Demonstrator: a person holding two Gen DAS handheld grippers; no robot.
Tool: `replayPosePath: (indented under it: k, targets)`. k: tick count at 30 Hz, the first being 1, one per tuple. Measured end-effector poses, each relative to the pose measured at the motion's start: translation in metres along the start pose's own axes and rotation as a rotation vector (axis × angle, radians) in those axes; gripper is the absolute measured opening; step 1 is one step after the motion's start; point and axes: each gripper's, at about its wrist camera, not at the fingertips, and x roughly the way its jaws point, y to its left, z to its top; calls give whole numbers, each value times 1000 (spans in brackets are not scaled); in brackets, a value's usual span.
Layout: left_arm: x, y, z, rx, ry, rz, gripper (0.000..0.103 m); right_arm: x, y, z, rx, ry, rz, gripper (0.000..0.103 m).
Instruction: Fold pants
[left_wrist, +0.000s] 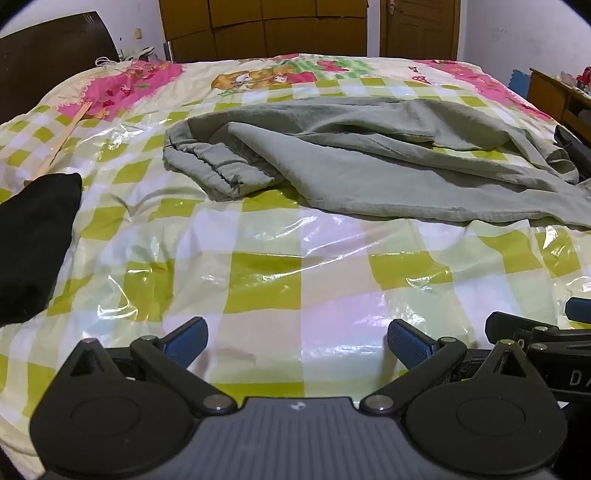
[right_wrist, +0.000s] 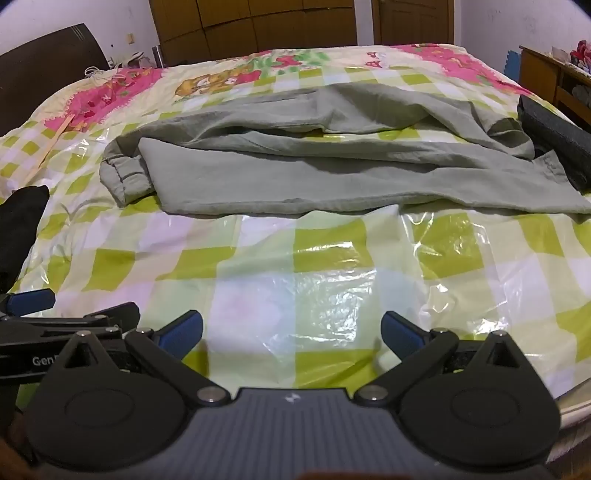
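The rumpled sage-green cotton pants (left_wrist: 369, 173) lie on the bed ahead of both grippers, well apart from them, with bare cover between; their long axis runs crosswise, left to right across both views. The gathered elastic waistband (left_wrist: 218, 166) is bunched at the left end, and the legs trail off to the right, one folded loosely over the other. By my reading the left gripper (left_wrist: 297, 341) sits nearer the waistband and the right gripper (right_wrist: 291, 332) nearer the leg ends, so each hand has its own end to reach forward for. Both grippers hang with blue-padded fingers spread wide and nothing between them. The fabric looks soft, matte and creased. Beneath it the green-and-white checked bed cover (right_wrist: 332, 266) wears a glossy, crinkled clear plastic sheet. A black cloth (left_wrist: 33, 240) lies at the left edge.
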Motion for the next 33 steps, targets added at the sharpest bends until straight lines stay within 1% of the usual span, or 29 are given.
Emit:
replayPosePath:
  k: [4,11,15,23,33]
  targets:
    - [-1,-1,-1,0,-1,-1,103,1,0,1,-2,3,-2,102]
    - [9,4,-7,1,7,-9,103,5,0,-3,-2,3,-3,102]
    - [7,1,-4,-7,25,-12,103,4,-1,-2,-2,8,-5,102]
    - [8,0,-4,-18,34,-17,103,2,0,0,-1,14,-6,102]
    - [9,-1,-3,-22,41,-6,103,2,1,2,-1,12,-5,102]
